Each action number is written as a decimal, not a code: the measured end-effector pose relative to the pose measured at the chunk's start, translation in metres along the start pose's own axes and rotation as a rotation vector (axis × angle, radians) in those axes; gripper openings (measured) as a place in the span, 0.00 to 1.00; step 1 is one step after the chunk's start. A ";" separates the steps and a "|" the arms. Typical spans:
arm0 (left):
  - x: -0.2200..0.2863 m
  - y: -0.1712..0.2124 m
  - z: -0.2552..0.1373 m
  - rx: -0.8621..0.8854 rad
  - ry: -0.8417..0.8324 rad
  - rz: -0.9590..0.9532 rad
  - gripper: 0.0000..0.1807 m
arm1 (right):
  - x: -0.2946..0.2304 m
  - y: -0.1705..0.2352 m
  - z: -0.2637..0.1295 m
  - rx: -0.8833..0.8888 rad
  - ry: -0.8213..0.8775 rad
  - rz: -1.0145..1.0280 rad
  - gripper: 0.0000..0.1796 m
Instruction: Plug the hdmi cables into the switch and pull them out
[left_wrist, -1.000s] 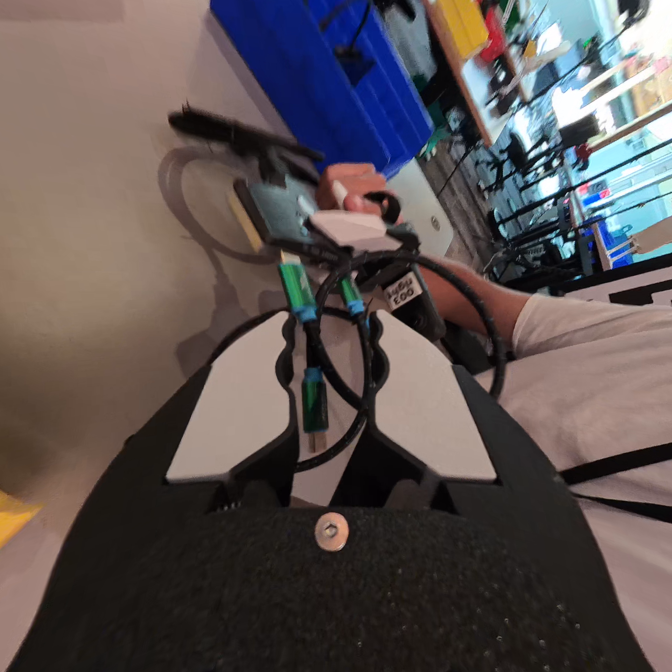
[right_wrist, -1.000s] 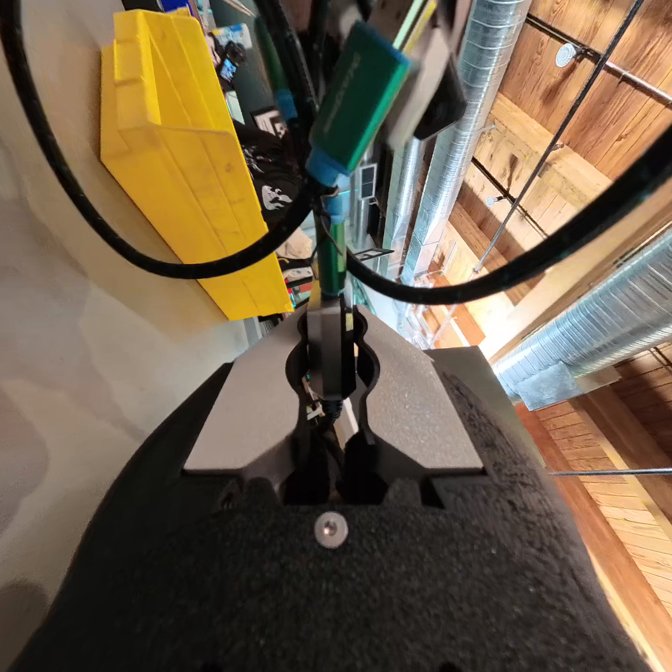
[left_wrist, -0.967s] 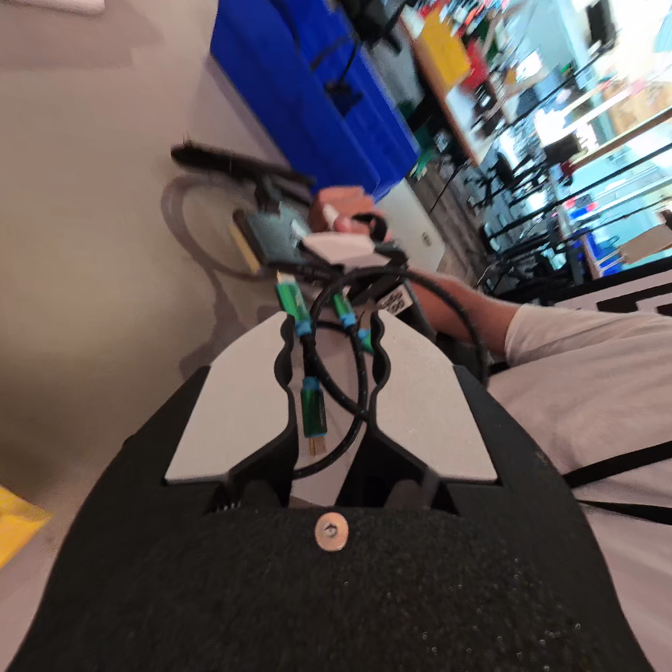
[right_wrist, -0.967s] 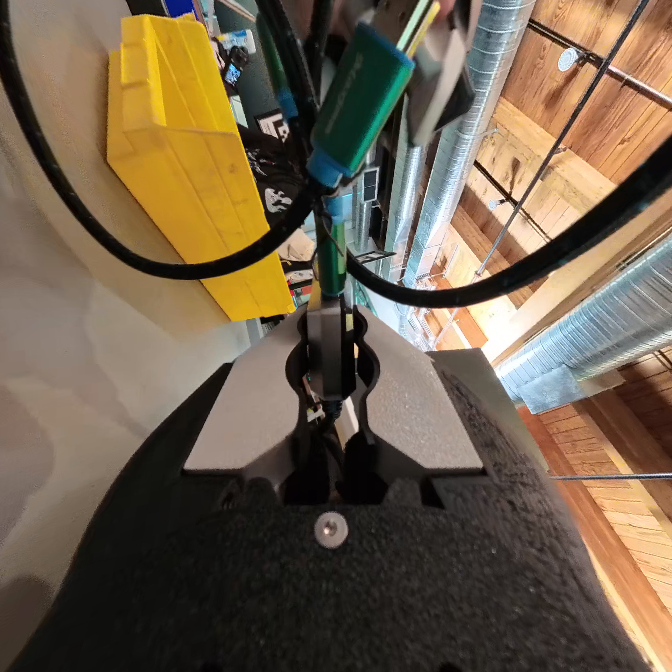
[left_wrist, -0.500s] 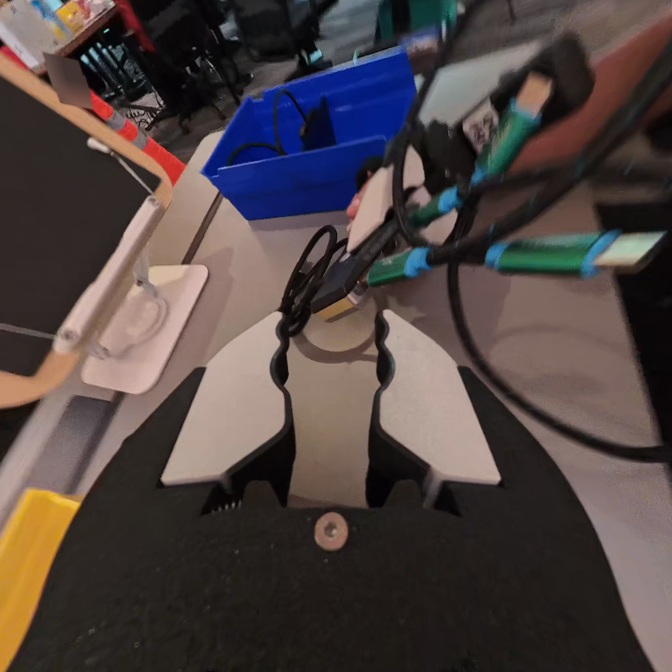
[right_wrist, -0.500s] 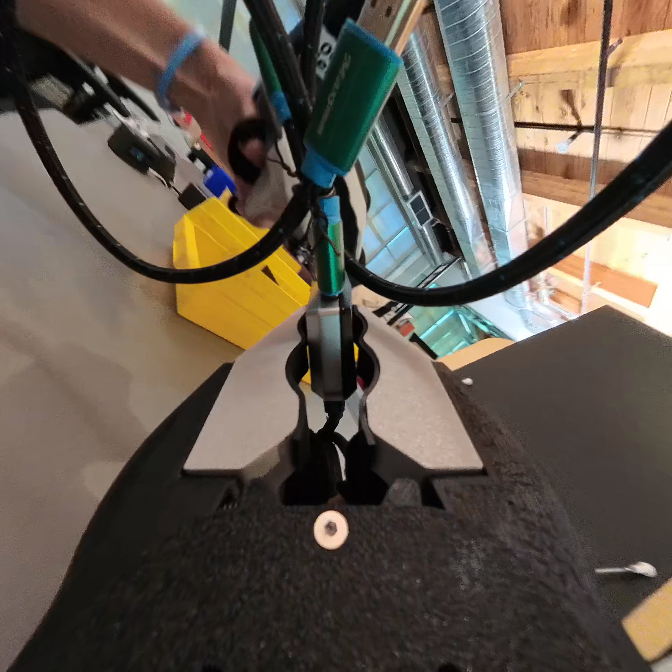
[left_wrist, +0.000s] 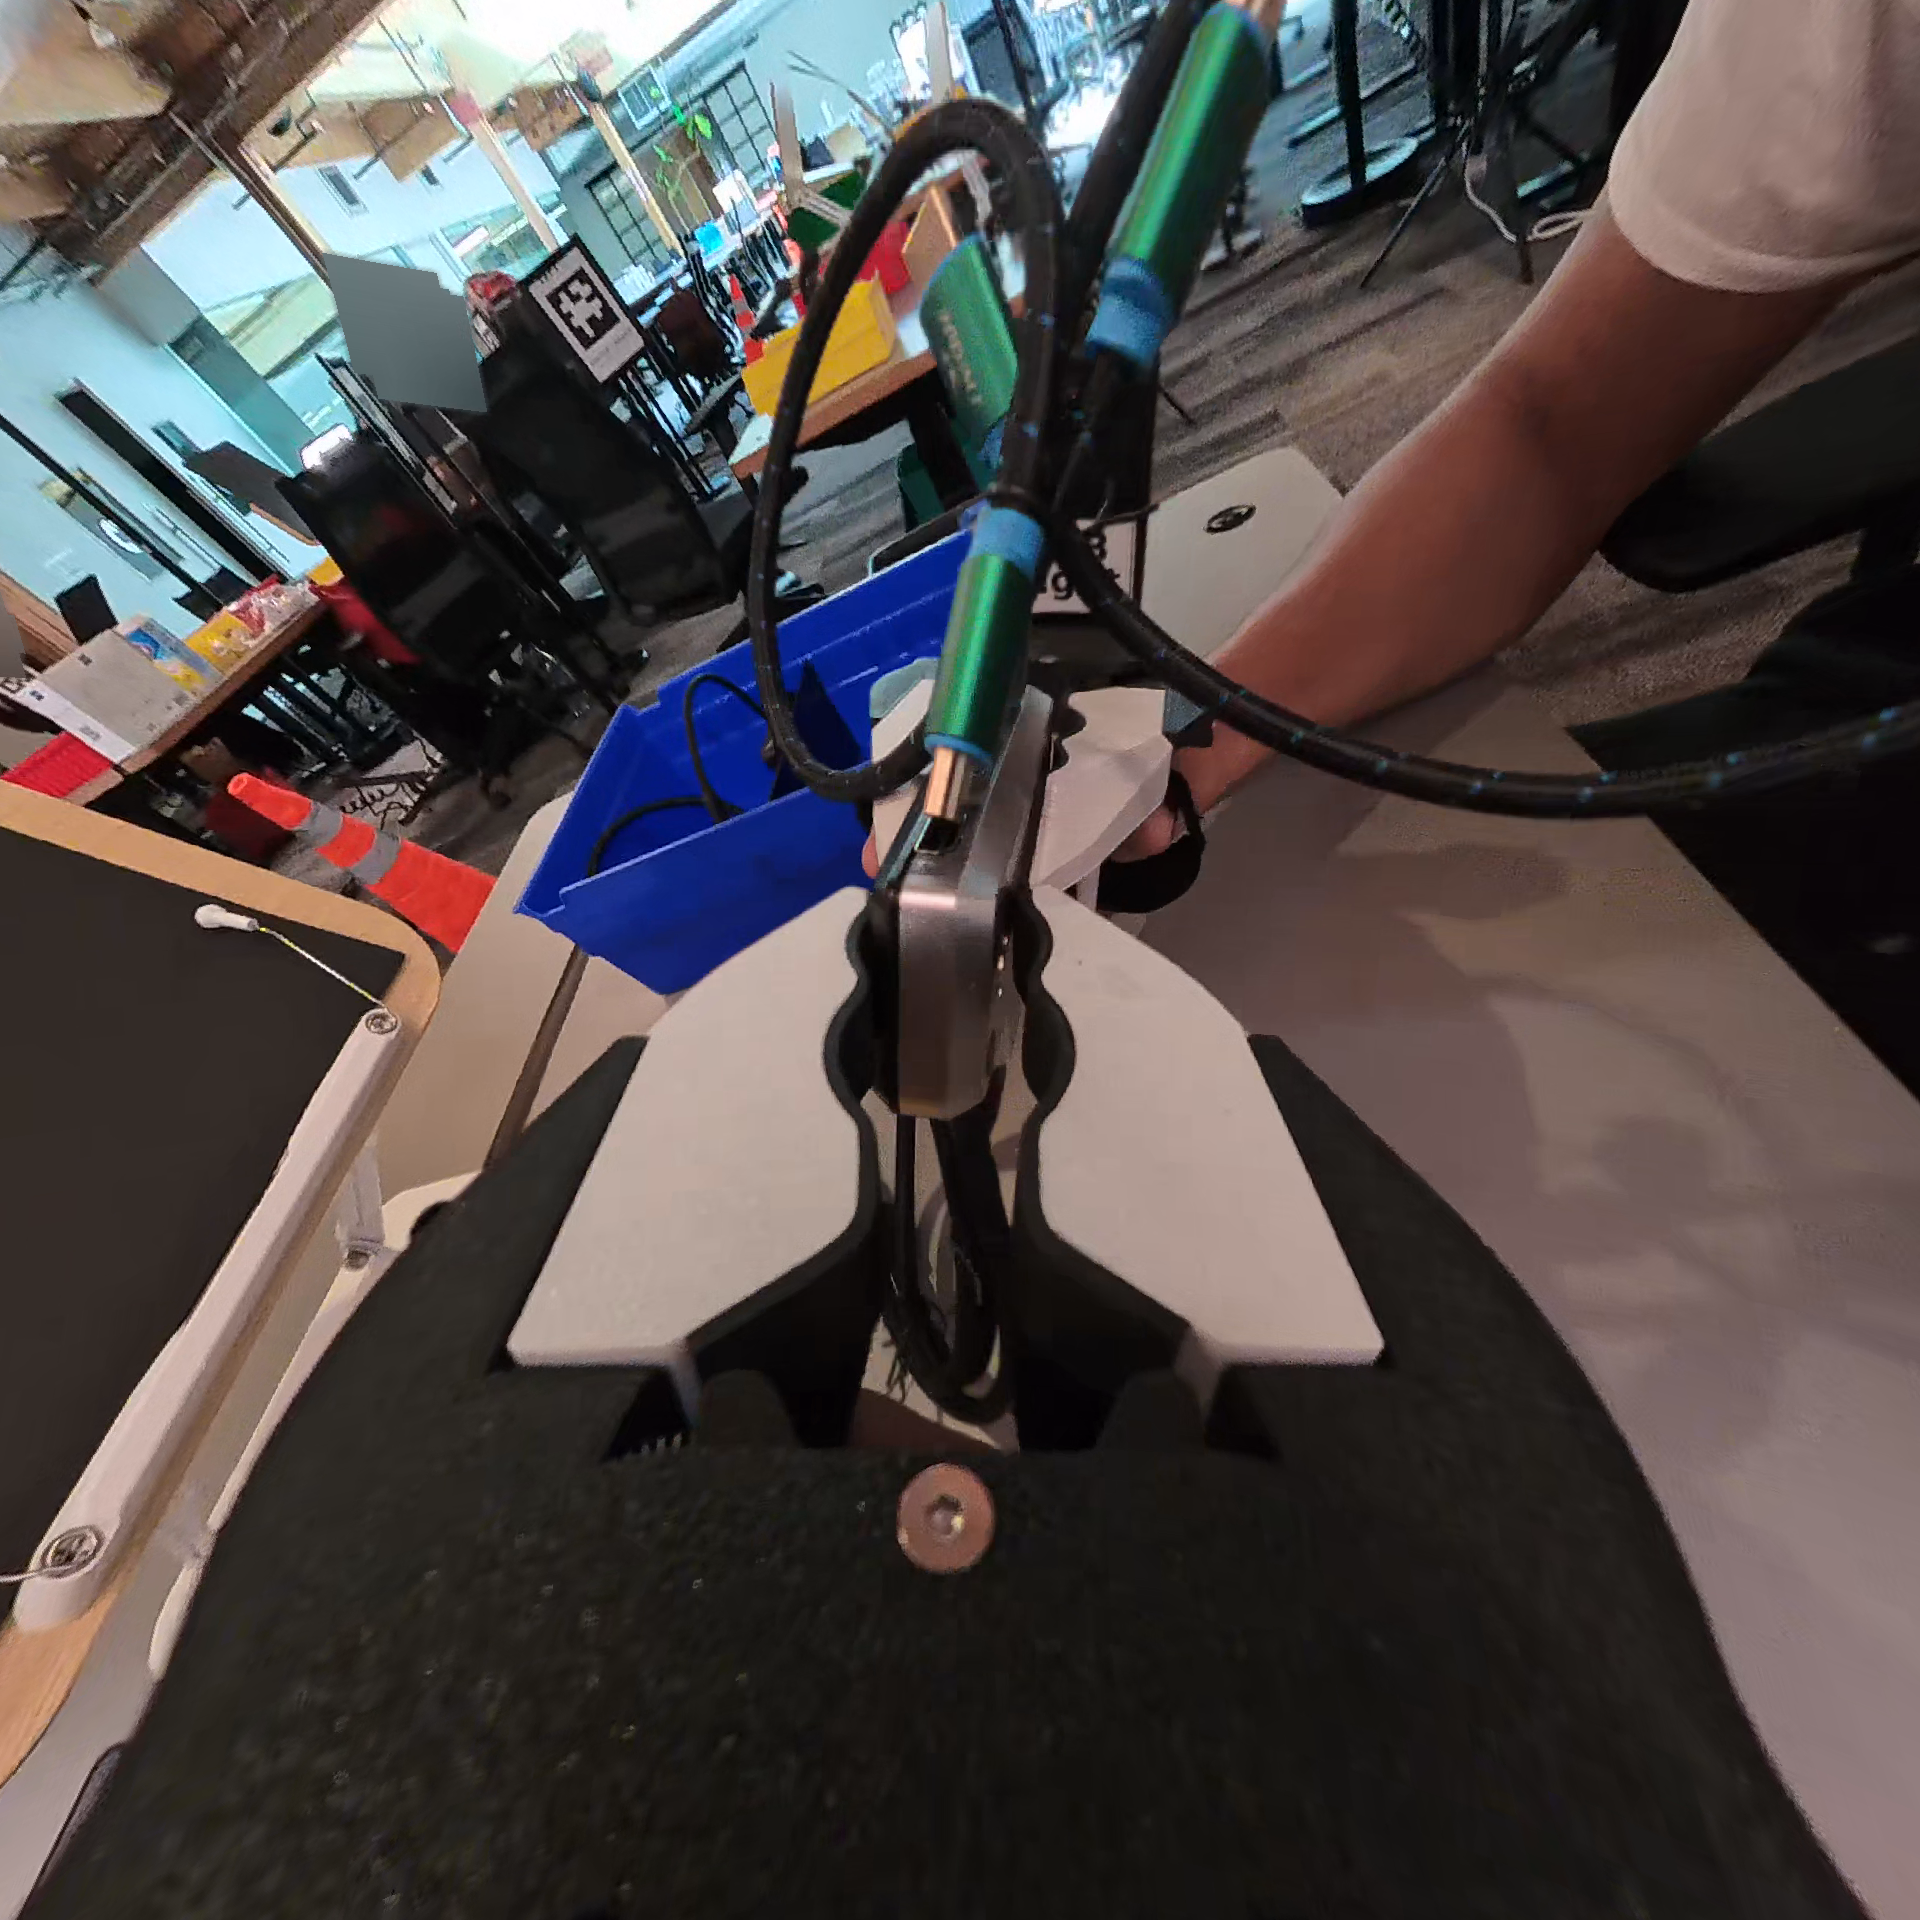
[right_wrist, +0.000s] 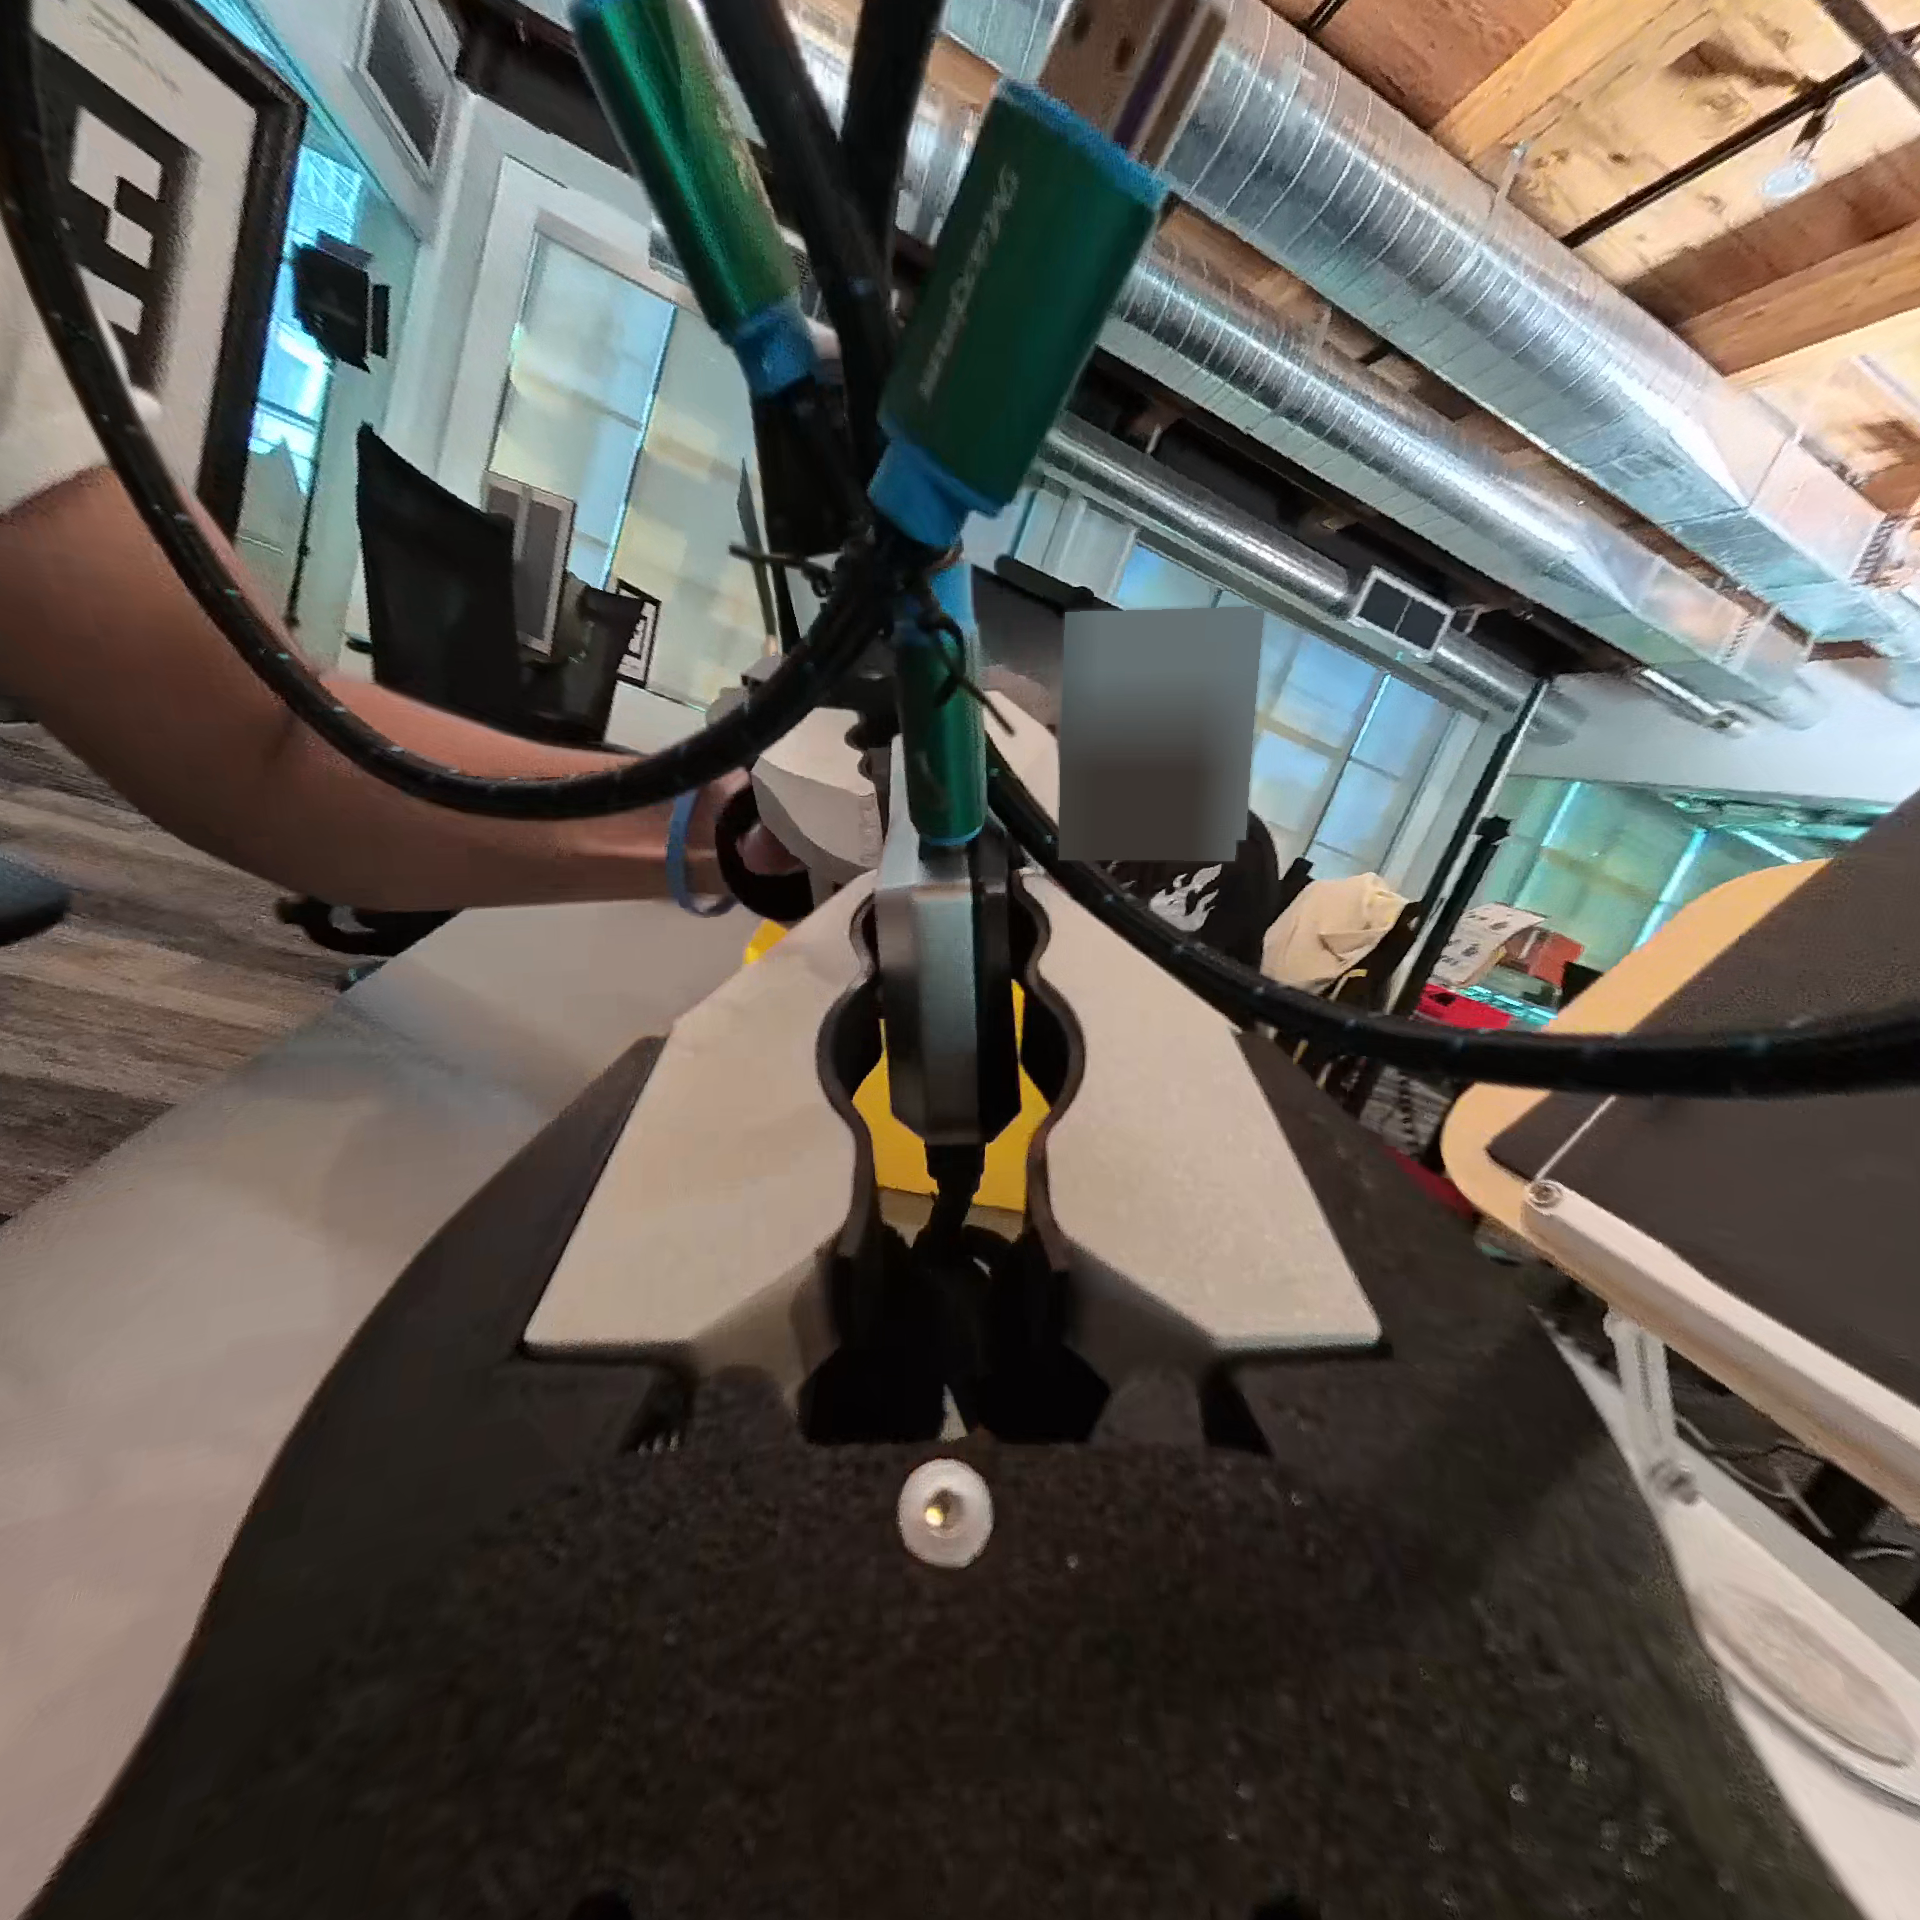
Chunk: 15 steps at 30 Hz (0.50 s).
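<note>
**Left wrist view.** The jaws of the left gripper (left_wrist: 940, 935) are nearly together, clamped on the two flat faces of one grey metal switch (left_wrist: 938, 1023), which stands on edge between them, clear of the surface (left_wrist: 1507, 1091).

Three green HDMI plugs are counted:
- The near plug (left_wrist: 979, 665) stands at 12 o'clock of the switch. Its gold tip is at the mouth of a port, with bare metal still showing.
- The flat plug (left_wrist: 966, 338) hangs higher.
- The upper plug (left_wrist: 1184, 197) sits at 1 o'clock, its tip cut off by the frame edge.

Black braided cable (left_wrist: 790, 436) loops above, and how many separate cables there are cannot be told. One blue bin (left_wrist: 707, 883) sits at 10 o'clock. One forearm (left_wrist: 1507, 468) enters from 2 o'clock. The lower end of the switch is hidden between the fingers.

**Right wrist view.** The jaws of the right gripper (right_wrist: 940, 935) are likewise drawn in and clamped on the same switch, which again stands on edge.

Three green plugs are counted here as well:
- One meets the top edge of the switch at 12 o'clock.
- A broad one lies at 1 o'clock.
- A blurred one lies at 11 o'clock, its tip out of frame.

How deep the lowest plug sits cannot be judged from this side. One yellow bin (right_wrist: 914, 1148) shows only as a patch through the gap behind the switch. One arm with a blue wristband (right_wrist: 686, 857) reaches in from 9 o'clock.
</note>
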<state>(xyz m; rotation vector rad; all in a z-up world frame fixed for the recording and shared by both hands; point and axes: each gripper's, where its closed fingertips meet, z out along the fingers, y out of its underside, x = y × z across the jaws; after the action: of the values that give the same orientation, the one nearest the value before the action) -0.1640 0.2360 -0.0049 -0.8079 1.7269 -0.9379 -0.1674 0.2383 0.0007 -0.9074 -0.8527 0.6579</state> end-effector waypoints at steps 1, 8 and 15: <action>0.000 0.001 0.000 0.005 -0.009 0.004 0.12 | 0.000 0.000 -0.001 -0.007 -0.014 0.020 0.11; 0.002 0.015 0.004 -0.108 -0.183 0.180 0.12 | 0.005 0.026 -0.011 -0.151 -0.015 0.262 0.21; 0.012 0.034 0.007 -0.172 -0.275 0.289 0.12 | -0.005 0.069 -0.052 -0.443 0.222 0.426 0.29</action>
<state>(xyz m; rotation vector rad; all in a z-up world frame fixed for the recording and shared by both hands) -0.1640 0.2410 -0.0415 -0.7348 1.6408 -0.4659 -0.1344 0.2460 -0.0788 -1.5596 -0.6155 0.7272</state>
